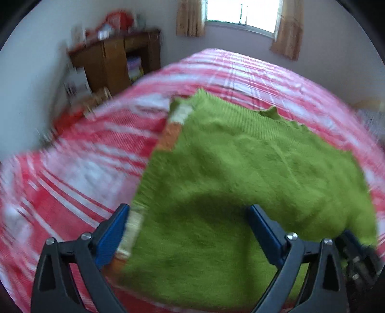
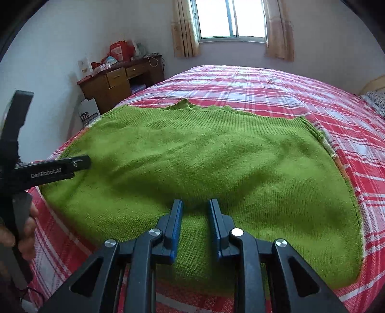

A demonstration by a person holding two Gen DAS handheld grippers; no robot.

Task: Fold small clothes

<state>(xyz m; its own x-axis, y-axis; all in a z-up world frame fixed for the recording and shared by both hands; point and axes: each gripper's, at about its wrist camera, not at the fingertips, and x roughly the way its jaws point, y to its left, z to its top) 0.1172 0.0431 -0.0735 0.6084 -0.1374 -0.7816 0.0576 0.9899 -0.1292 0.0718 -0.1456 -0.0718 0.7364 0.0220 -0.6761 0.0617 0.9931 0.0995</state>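
**Green sweater spread on the plaid bed, both tongs near its front edge**

At the far left of the room, against the white wall, stands a brown wooden desk (image 2: 120,81) with red boxes and clutter on top; a white paper bag (image 2: 89,113) leans beside it on the floor. The left tongs (image 1: 187,216) hang over the near left part of the green knitted sweater (image 2: 204,173), their blue-padded fingers (image 1: 115,231) set wide apart with nothing between them. One finger sits over the sweater's left edge, where a strip of orange and cream trim shows; the other sits over plain green knit. The left wrist view is blurred, so whether the fingertips touch the fabric cannot be told. In the right wrist view the same tool appears at the far left edge as a black body marked "GenRobot.AI", gripped by a person's hand (image 2: 24,231).

The sweater lies flat across the red, white and pink plaid bedsheet (image 2: 264,96), its ribbed band running along the far side, a darker shadow across its middle.

The right tongs (image 2: 195,207) sit low over the sweater's near middle, fingers close to each other but with a narrow gap, no cloth visibly caught between them.

Behind the bed, a bright window (image 2: 232,19) is flanked by tan curtains (image 2: 279,36). At the far right edge a patterned pillow (image 2: 375,98) is just visible.
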